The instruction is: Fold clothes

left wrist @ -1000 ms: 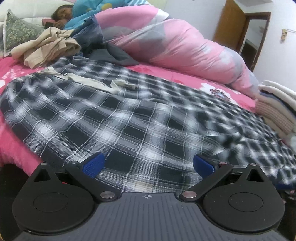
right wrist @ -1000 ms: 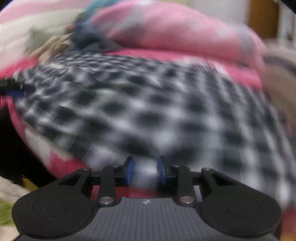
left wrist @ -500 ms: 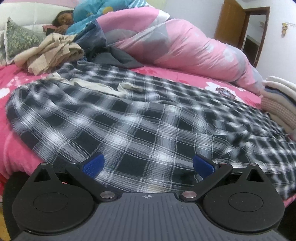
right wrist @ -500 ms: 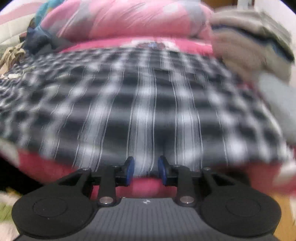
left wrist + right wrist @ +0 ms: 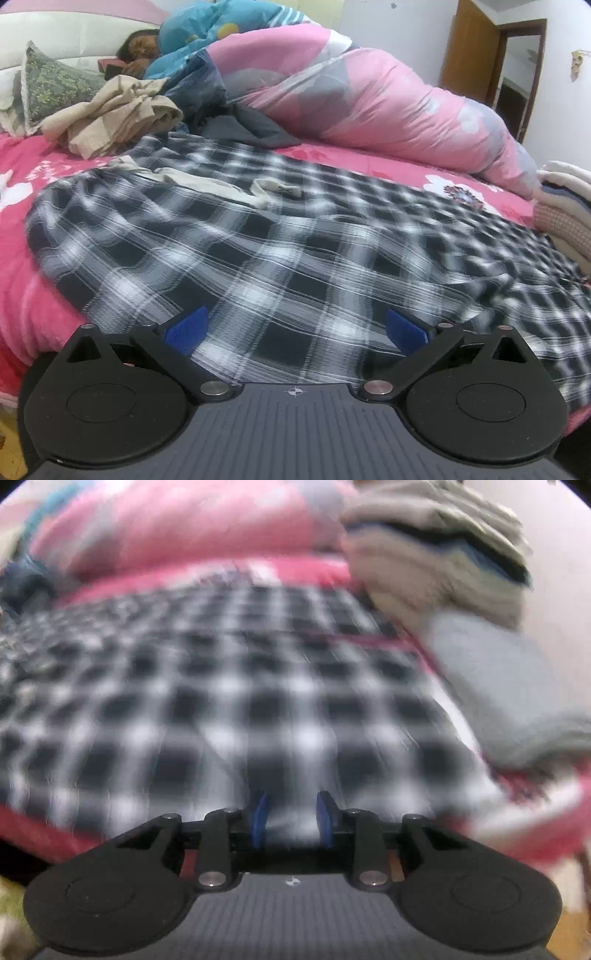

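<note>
Checked garment (image 5: 295, 251) is lying spread over the pink bed (image 5: 22, 177) in the left wrist view, still in a single open layer with soft wrinkles and a pale strip (image 5: 273, 186) on its far part, so no fold is showing on it yet. The left gripper (image 5: 295, 328) is hanging low over the near edge of the cloth with its blue fingers (image 5: 186, 326) standing wide apart and nothing between them. Behind the garment a beige bundle (image 5: 110, 118) is waiting unfolded, and a person is resting under a pink quilt (image 5: 369, 99) at the head of the bed. In the right wrist view, which is strongly blurred, the same checked garment (image 5: 258, 686) is filling the middle, and a stack of folded clothes (image 5: 436, 554) is sitting just beside its right side, so I judge that some pieces are already done. The right gripper (image 5: 291, 819) is carrying its fingers (image 5: 258, 819) narrowly apart; checked cloth seems to be showing in the gap, but I cannot tell whether they are pinching it. Most of the work on this piece is, in my judgement, still ahead.
</note>
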